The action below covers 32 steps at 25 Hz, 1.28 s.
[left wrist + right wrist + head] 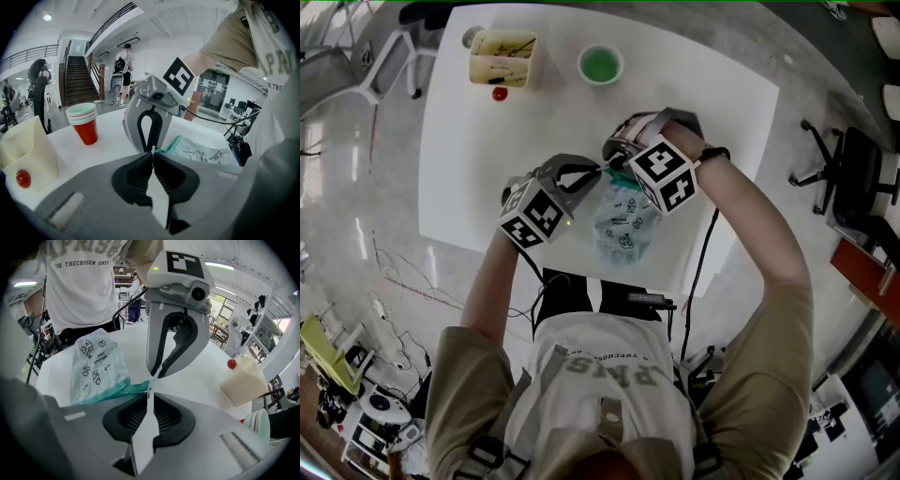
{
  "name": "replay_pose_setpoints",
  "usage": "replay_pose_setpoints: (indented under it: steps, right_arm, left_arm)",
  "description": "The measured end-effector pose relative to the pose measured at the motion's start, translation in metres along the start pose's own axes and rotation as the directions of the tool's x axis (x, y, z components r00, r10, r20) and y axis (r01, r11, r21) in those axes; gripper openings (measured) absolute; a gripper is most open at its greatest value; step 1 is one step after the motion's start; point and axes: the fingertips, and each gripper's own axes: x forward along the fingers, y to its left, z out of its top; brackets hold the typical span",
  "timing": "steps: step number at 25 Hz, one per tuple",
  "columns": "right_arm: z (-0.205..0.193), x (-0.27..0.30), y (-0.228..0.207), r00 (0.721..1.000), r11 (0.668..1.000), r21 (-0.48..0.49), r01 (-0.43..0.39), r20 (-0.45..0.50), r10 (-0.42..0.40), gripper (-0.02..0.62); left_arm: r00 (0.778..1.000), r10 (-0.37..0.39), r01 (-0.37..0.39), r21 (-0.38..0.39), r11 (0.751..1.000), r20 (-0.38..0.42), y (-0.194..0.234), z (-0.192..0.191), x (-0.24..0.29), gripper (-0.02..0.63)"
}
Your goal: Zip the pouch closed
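Both closed on pouch, left claw and right claw, white table, stacked cups, cream box, staircase, glossy floor.

Soft printed cloth pouch on a smooth matt table.

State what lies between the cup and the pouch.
Bare table, then the right gripper, its tips at the top edge of the pouch. The head view shows this.
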Motion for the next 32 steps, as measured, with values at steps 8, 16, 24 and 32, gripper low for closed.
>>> replay_pose_setpoints:
  steps: [8, 16, 24, 32]
  right_arm:
    - [0.004, 0.000, 0.001, 1.000, 1.000, -0.021, -0.021, -0.005, 0.021, 0.043]
    - [0.003, 0.004, 0.005, 0.999, 0.999, -0.012, -0.049, -0.015, 0.048, 0.009]
    - [0.003, 0.003, 0.005, 0.999, 0.998, 0.050, -0.024, -0.036, 0.026, 0.002]
    - [0.003, -0.005, 0.007, 0.998, 0.993, 0.115, 0.010, -0.068, -0.002, 0.000]
  left_arm:
    - [1.000, -0.009, 0.009, 0.019, 1.000, -0.018, -0.004, -0.004, 0.002, 0.023]
    - [1.000, -0.003, 0.003, 0.012, 1.000, -0.012, -0.002, -0.006, 0.003, 0.023]
    - [1.000, 0.008, -0.008, -0.001, 1.000, -0.009, -0.002, -0.009, 0.003, 0.023]
    - [1.000, 0.016, -0.016, 0.005, 1.000, -0.009, -0.005, -0.002, 0.000, 0.021]
